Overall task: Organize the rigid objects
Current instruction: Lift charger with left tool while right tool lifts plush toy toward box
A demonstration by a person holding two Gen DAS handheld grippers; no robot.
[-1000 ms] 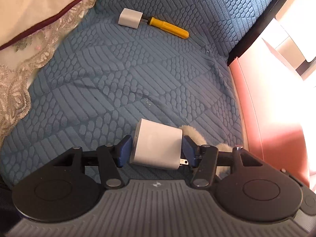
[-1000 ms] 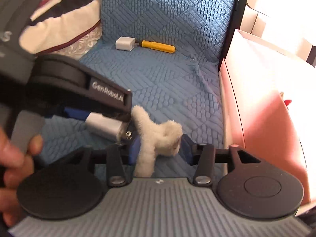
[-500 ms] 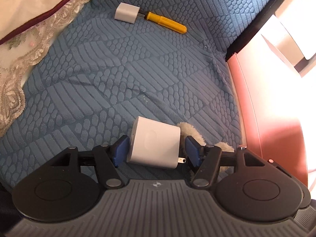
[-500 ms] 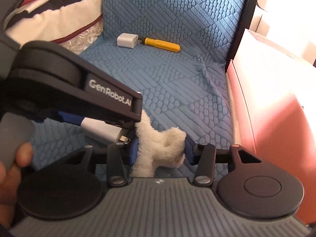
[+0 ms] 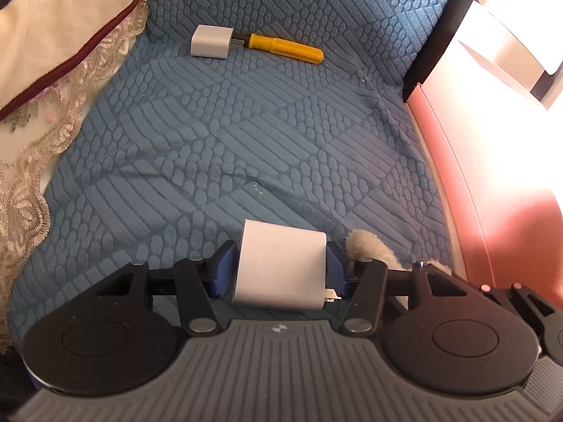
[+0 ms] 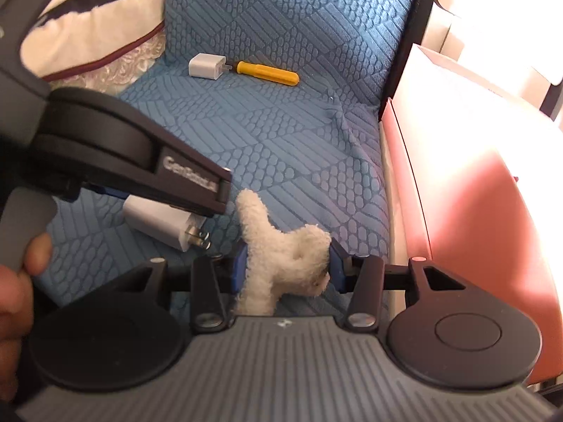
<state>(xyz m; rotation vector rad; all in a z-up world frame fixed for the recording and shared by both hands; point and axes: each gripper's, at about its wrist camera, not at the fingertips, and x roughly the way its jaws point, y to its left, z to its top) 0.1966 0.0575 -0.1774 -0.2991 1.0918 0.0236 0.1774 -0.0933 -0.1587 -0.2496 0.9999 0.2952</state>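
Blue quilted sofa fabric (image 5: 246, 133) fills both views and serves as the landmark: its seat carries everything, its back rises at the far end, and a pink box (image 5: 499, 232) stands against its right edge. A cream cushion with lace trim (image 5: 45, 81) lies on its left side.

Over the near part of the seat, the left gripper (image 5: 281, 267) has just closed: half a second ago its blue pads stood off the large white charger (image 5: 281, 267), and now both pads press on the charger's sides, prongs pointing right. In the right wrist view the charger looks lifted or tilted off the fabric, though I cannot tell for sure.

Just beside it, nearer the pink box, the right gripper (image 6: 286, 263) is clamped on a white plush toy (image 6: 281, 256), its jaws about half closed and the fur squashed between the pads; over the last second they drew in a little.

At the far end of the seat, against the sofa back, a small white charger (image 5: 211, 42) lies with its prongs touching the tip of a yellow screwdriver (image 5: 286, 48).

My reading: the grasp on the big charger is now secure, so it can be carried to join the two hard items, while the soft toy is kept apart.
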